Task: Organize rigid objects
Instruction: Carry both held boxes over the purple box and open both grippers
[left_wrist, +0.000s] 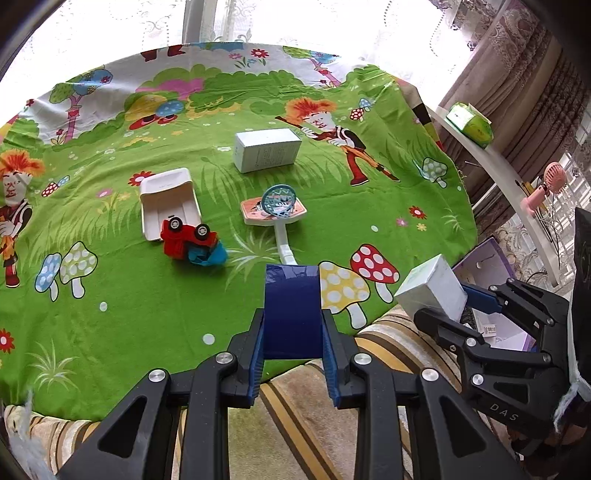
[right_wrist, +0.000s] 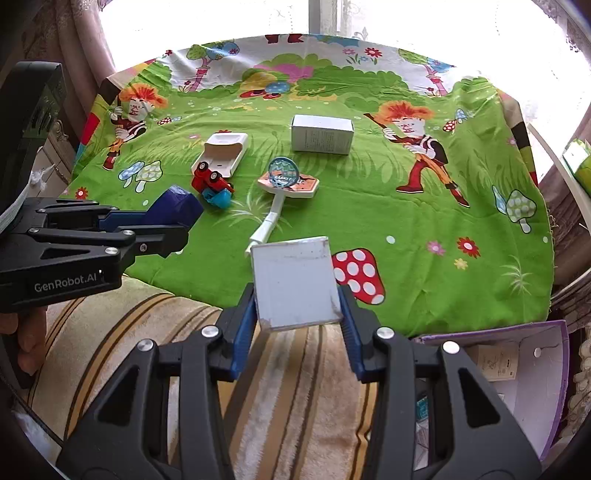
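Left gripper (left_wrist: 293, 343) — jaws clamped on a dark blue box (left_wrist: 291, 310), held above the near edge of the green cartoon cloth (left_wrist: 110, 314). Right gripper (right_wrist: 299, 314) — jaws closed on a small white box (right_wrist: 295, 282), near a purple-edged carton (right_wrist: 532, 369), possibly holding other items. Toy truck (left_wrist: 192, 240) lay overturned beside a white tray (left_wrist: 168, 201); toy hoop (left_wrist: 275, 208) and a larger white box (left_wrist: 267, 149) remained on the cloth.

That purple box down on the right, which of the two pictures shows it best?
The right wrist view. There the purple box lies open below the cloth's edge, its white inside and some packets visible. In the left wrist view the purple box is mostly hidden behind the right gripper and the white box it grips.
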